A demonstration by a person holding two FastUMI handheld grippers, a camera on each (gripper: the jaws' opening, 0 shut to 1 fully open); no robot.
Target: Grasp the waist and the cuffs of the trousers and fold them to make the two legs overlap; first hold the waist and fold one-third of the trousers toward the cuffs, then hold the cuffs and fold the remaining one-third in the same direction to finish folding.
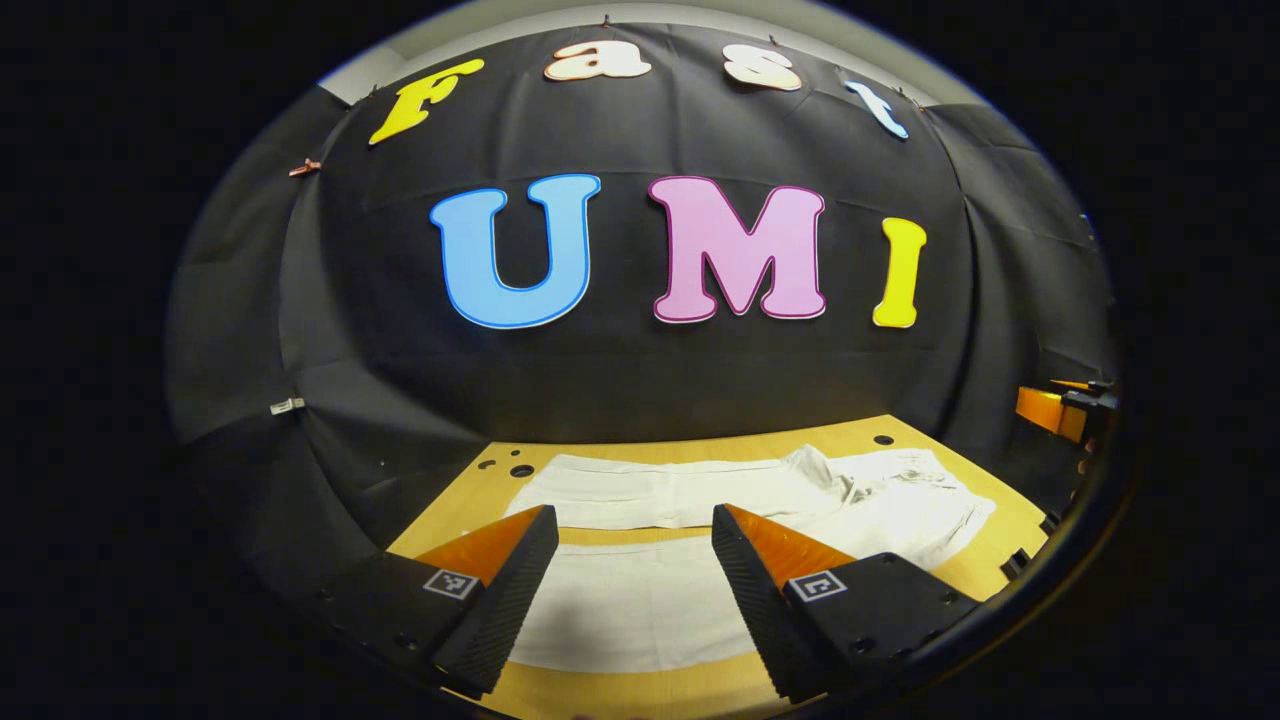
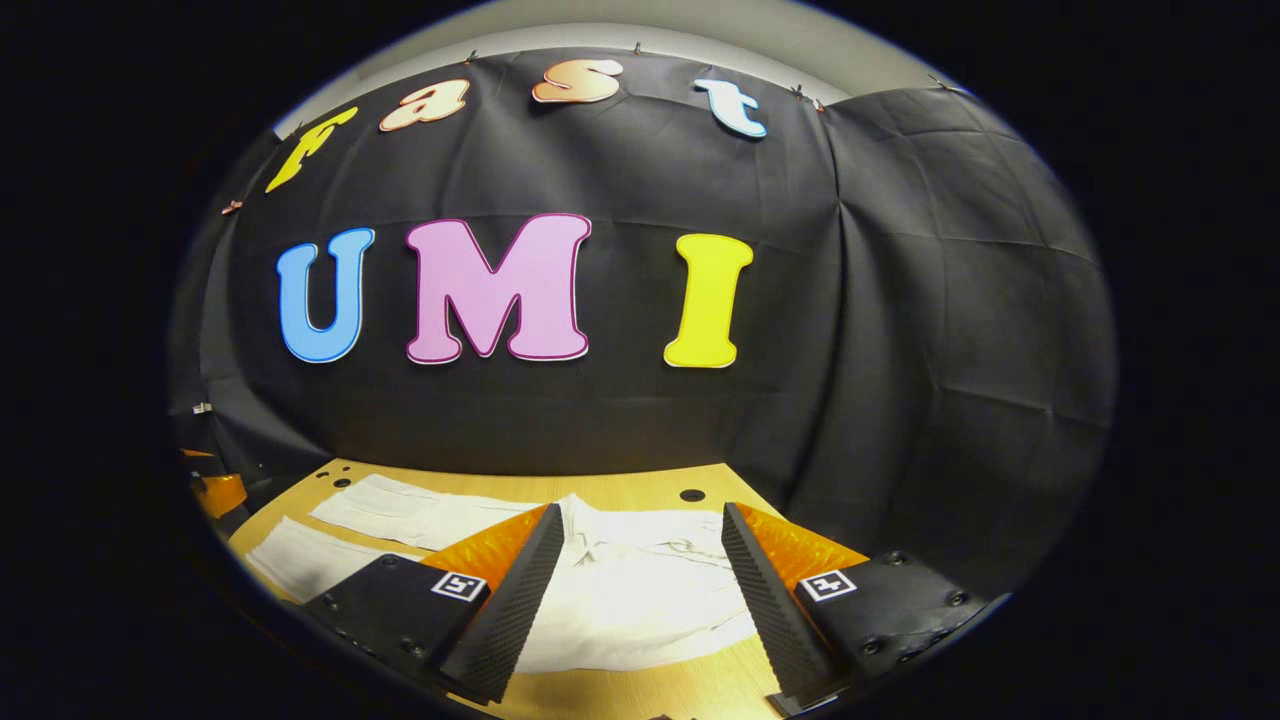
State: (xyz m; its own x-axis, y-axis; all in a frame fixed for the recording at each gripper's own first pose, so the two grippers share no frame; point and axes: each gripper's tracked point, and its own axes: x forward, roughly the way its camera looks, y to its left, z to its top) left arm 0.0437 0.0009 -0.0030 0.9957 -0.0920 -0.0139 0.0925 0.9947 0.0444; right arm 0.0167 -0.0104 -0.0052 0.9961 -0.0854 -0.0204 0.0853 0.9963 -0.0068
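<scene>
White trousers lie spread flat on the wooden table, the two legs side by side with a strip of table between them, cuffs to the left and waist to the right. My left gripper hovers open above the near leg, nothing between its fingers. In the right gripper view the waist end lies just ahead, and the two legs run off to the left. My right gripper stands open above the waist, holding nothing.
The table has small round holes near its far edge. The black cloth wall rises close behind the table. The other gripper shows at the right edge and at the left edge.
</scene>
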